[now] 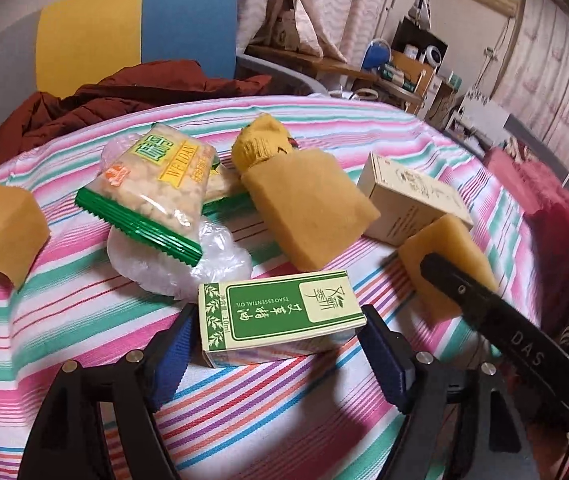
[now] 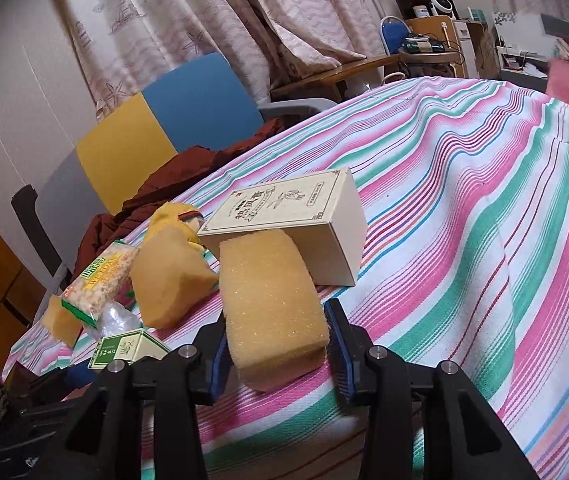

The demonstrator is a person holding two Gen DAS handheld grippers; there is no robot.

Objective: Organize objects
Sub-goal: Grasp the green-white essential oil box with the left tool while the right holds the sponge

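Sponges: three in the left view. One (image 1: 2, 228) lies at the far left of the striped cloth (image 1: 64, 320), one (image 1: 312, 216) in the middle, one (image 2: 272, 308) at the right between the right gripper's pads.
Boxes: two. A green box (image 1: 280, 312) lies flat close to the left camera; a cream box (image 2: 296, 220) sits behind the gripped sponge and touches it.
Snack packs: one clear, green-edged pack (image 1: 152, 196); a second green edge shows under it, too hidden to count for sure.
Plastic bag: one, clear and crumpled (image 1: 188, 264), under the snack pack; contents cannot be told.
Yellow knit item: one (image 1: 260, 140), its lower end behind the middle sponge.
Writing: "TSAO ESSENTIAL OIL" and "10ml" on the green box, "WEIDAN" on the snack pack, Chinese characters on the cream box, "DAS" on the right gripper's arm.
Left gripper (image 1: 278, 344): jaws wide, one blue pad on each side of the green box, neither pressing on it.
Right gripper (image 2: 278, 344): narrow, pads squeezing the near end of its sponge, which rests on the cloth.
Background: a chair (image 1: 136, 28) with yellow and blue panels, and a dark red jacket (image 1: 124, 100) beside the cloth's far edge.
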